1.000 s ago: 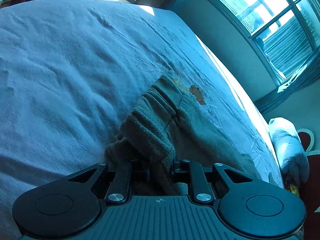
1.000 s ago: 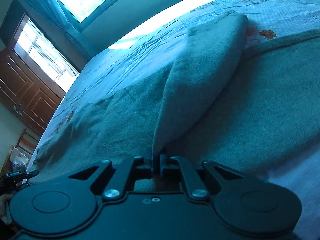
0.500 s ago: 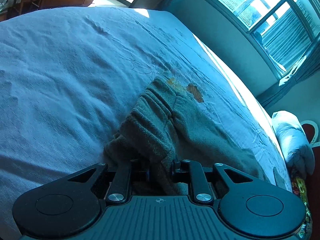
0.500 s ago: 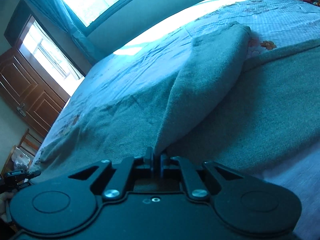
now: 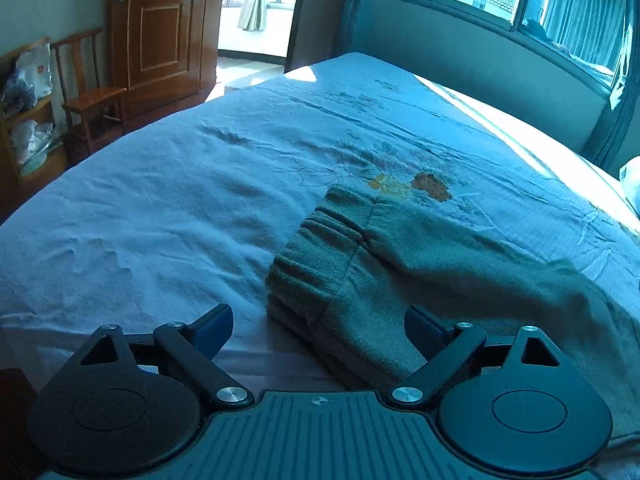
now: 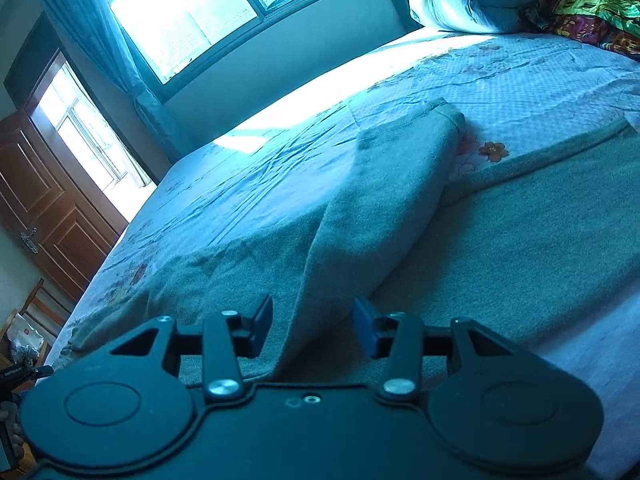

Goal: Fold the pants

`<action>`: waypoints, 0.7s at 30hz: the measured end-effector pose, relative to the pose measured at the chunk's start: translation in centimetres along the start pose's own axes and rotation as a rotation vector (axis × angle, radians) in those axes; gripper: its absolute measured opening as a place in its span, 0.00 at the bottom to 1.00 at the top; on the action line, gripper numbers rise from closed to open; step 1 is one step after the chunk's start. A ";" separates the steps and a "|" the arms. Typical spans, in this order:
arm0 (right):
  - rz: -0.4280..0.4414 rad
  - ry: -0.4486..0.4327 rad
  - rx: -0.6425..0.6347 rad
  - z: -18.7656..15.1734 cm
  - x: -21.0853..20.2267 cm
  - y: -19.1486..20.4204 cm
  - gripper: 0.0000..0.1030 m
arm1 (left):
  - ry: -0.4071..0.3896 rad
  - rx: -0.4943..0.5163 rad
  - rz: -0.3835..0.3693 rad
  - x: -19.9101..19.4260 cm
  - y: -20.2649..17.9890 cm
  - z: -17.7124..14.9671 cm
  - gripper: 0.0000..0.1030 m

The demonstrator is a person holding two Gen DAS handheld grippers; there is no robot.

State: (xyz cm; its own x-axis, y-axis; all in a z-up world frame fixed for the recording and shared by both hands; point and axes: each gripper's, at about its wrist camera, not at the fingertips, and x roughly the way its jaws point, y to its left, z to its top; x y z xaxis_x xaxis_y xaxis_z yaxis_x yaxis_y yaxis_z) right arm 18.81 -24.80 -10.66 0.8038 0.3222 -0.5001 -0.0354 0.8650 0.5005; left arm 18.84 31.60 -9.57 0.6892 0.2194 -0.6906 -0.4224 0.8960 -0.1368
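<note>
On wrinkled bedsheet (image 5: pixel 160 208): fuzzy fleece pants (image 5: pixel 400 256), ribbed waistband.

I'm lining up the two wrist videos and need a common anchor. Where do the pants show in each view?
Left wrist: the pants lie right of centre on the bedspread, waistband toward the left, between the open jaws of the left gripper.
Right wrist: the pants fill the centre and right, a raised fold running up from the open right gripper.
Shared landmark: the wooden door.

Green fleece pants (image 5: pixel 400 264) lie on the bed, one leg (image 6: pixel 380 200) folded over.
</note>
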 end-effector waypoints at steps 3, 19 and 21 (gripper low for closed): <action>0.005 -0.011 -0.024 0.5 0.0 0.6 0.37 | 0.000 0.006 0.011 -0.8 -1.4 -0.4 0.89; -0.243 0.044 -0.475 4.9 8.2 6.0 0.35 | 0.023 0.233 0.068 2.1 -12.9 -7.0 1.00; -0.320 0.088 -0.525 4.6 9.8 5.4 0.31 | 0.014 0.233 0.062 2.0 -12.8 -7.2 1.00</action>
State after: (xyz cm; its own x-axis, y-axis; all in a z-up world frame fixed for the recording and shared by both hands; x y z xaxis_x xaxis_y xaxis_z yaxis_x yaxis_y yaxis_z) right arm 29.28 -18.77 -9.64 0.7714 0.0271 -0.6357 -0.1062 0.9906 -0.0866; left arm 21.38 17.83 -14.28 0.6570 0.2730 -0.7028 -0.3153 0.9462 0.0728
